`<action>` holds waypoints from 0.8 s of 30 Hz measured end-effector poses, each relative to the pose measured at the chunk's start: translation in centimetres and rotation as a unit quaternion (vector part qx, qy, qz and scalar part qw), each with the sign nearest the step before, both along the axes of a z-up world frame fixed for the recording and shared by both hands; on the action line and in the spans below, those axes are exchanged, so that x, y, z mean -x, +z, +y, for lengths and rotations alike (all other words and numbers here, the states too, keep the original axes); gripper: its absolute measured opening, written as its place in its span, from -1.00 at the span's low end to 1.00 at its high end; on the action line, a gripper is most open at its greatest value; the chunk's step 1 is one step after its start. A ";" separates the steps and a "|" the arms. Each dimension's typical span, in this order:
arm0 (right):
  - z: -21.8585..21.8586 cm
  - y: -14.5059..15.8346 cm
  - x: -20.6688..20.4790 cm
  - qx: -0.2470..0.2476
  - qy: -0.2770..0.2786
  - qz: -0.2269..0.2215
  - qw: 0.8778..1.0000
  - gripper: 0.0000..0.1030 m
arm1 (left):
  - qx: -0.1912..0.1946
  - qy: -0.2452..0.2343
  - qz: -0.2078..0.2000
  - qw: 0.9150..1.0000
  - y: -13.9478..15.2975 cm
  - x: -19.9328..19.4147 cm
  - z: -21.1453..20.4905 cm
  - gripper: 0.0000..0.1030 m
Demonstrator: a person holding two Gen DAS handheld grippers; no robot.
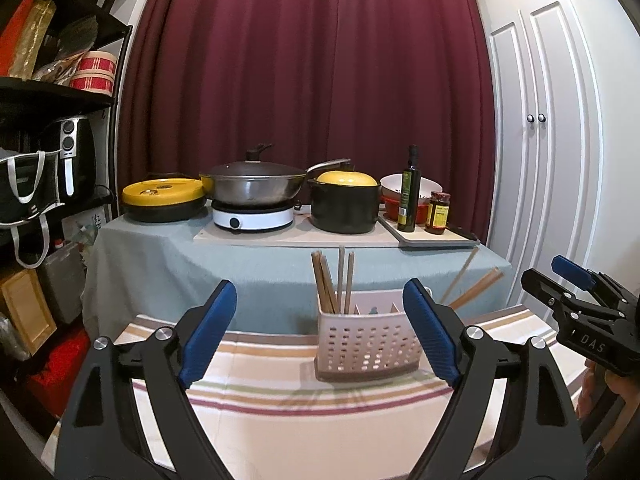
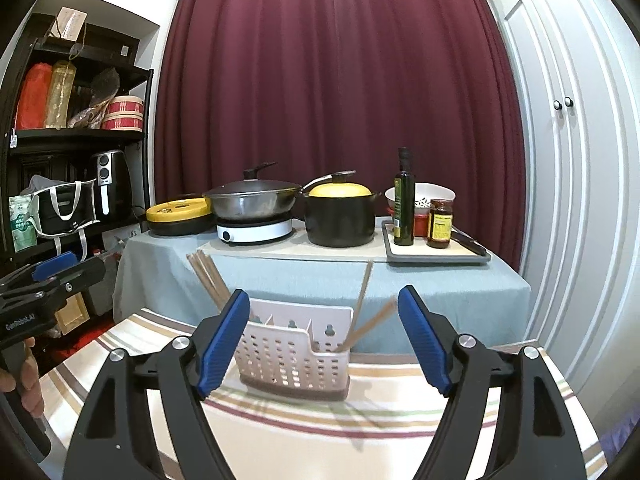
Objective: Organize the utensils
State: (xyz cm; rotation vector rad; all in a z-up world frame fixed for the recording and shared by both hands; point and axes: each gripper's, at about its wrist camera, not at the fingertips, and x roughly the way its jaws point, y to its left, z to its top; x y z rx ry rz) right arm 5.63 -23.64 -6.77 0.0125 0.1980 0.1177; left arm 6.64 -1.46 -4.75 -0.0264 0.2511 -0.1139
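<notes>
Fingers (image 1: pixel 430 332) spread on both grippers; bodies read "DAS" and "GenRobot.AI".

The chopsticks' (image 2: pixel 370 322) lower ends are hidden inside the perforated holder (image 2: pixel 292 356).

Near table (image 2: pixel 400 436): covered by a striped cloth (image 1: pixel 304 424); a pale perforated utensil holder (image 1: pixel 366 346) stands directly on it. Far table (image 1: pixel 168 264): draped in a grey-blue cloth, carrying a light board (image 1: pixel 288 238) at centre, a tray (image 2: pixel 436 258) at the right end and a yellow-lidded flat pan (image 1: pixel 164 200) at the left end. The white hotplate (image 1: pixel 253 218) and black pot (image 1: pixel 345 210) sit on the board.
</notes>
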 end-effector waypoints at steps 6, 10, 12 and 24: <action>-0.9 -0.3 2.3 -0.006 -0.018 0.005 1.000 0.54 | -0.002 -0.004 0.006 1.000 -0.4 2.4 -0.6 0.79; -1.3 0.0 3.9 -0.007 -0.030 0.001 1.000 0.59 | -0.016 -0.009 -0.005 1.000 0.2 4.3 -1.3 0.86; -1.4 0.3 4.7 -0.007 -0.033 -0.002 0.999 0.61 | -0.013 -0.012 -0.011 1.000 0.7 5.2 -1.4 0.89; -1.0 2.6 9.3 0.004 -0.041 -0.038 0.998 0.65 | -0.003 -0.013 -0.045 0.999 2.5 9.8 -1.3 0.92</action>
